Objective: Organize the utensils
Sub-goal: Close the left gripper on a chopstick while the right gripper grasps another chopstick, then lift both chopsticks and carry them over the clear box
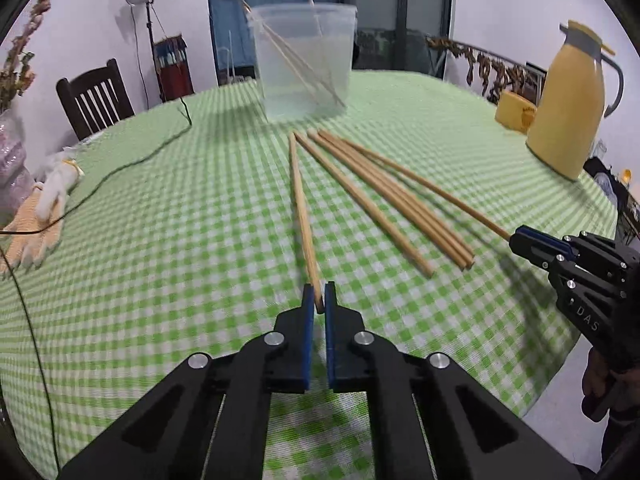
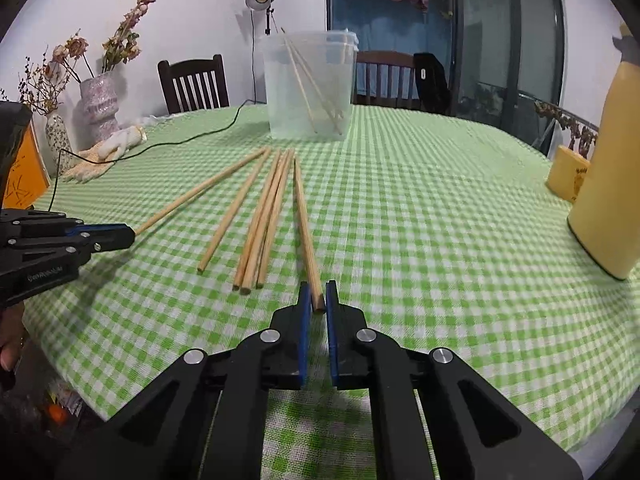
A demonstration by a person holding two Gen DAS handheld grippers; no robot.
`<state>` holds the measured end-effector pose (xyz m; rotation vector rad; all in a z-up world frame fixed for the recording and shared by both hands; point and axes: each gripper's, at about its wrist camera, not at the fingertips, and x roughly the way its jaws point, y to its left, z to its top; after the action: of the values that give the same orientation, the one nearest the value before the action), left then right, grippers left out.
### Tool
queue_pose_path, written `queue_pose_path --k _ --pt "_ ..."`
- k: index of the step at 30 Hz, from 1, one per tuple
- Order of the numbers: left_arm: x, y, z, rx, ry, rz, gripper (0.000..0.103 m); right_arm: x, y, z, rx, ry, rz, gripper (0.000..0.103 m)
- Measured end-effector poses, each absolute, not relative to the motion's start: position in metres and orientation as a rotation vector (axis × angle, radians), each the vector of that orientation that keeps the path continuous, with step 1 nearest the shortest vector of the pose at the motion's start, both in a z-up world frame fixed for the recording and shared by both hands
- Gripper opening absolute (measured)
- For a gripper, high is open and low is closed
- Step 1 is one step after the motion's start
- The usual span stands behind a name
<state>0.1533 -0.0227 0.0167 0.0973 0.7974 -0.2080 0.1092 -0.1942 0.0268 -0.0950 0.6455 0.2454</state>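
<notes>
Right now I have both tongs closed on chopsticks at their near ends: the left tongs (image 1: 319, 300) pinch the leftmost chopstick (image 1: 301, 208), and the right tongs (image 2: 319, 298) pinch the rightmost chopstick (image 2: 305, 224). Both sticks point away toward the clear tub (image 1: 305, 60) at the far side of the worktop (image 1: 180, 240), where a few chopsticks (image 1: 298, 62) already lean inside. Four loose chopsticks (image 1: 384, 200) lie fanned on the green check cloth between my two. My main worry is the grip point. Each stick is held only at its very tip, with the whole length hanging out ahead, so I judge that any lift could let it pivot in the pads and droop or slip free. The far tips look close to the others near the tub, so a swing could knock the loose ones and scatter them, perhaps toward the near edge. The tub is tall and looks light; poking its wall with a long stick instead of clearing the rim could tip or shove it. With both hands converging on one opening, the two sticks may cross or clash. The yellow flask (image 1: 568, 108) on the right stands clear of the route, I think.
</notes>
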Motion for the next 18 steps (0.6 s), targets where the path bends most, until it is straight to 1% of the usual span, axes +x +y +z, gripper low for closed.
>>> queue_pose_path --k 11,18 --pt "0.125 0.011 0.092 0.029 0.619 -0.217 0.001 0.099 -0.201 0.082 -0.124 0.508 0.239 0.007" --pt "0.119 0.025 0.136 0.000 0.551 -0.268 0.001 0.097 -0.201 0.118 -0.107 0.453 0.291 0.007"
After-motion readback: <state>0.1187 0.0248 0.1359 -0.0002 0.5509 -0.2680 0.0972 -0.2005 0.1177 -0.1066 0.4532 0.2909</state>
